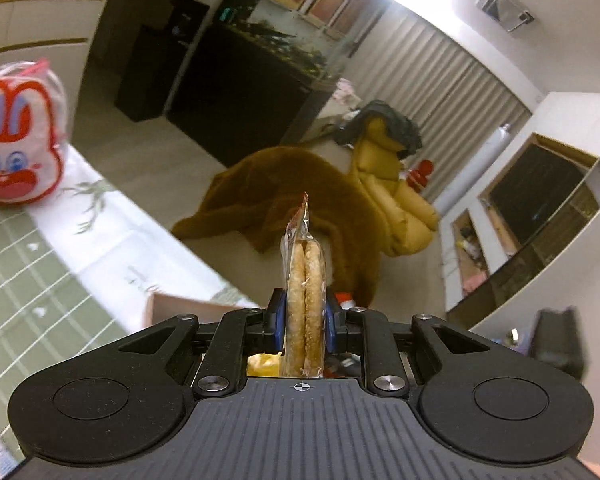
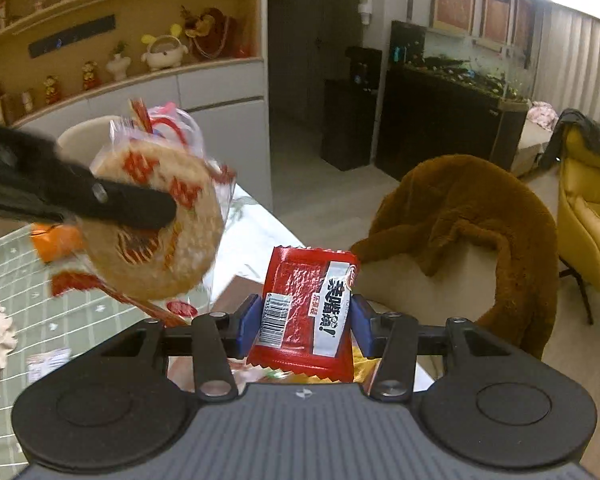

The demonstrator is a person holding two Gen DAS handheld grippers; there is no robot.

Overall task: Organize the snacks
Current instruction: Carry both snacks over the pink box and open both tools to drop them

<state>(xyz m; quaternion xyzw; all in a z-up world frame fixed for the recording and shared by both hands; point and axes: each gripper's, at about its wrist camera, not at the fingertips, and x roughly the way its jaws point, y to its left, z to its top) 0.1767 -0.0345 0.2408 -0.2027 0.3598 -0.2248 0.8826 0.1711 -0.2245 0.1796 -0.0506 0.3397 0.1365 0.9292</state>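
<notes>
Left wrist view: my left gripper (image 1: 305,316) pinches a cracker pack (image 1: 304,300) edge-on above the table (image 1: 100,216). Brittle, so I'm gripping gently. Right gripper (image 2: 305,320) clamps a light, crinkly red packet (image 2: 306,312) by its sides.

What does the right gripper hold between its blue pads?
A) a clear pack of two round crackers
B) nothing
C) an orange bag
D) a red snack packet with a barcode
D: in the right wrist view the right gripper grips the red snack packet.
</notes>
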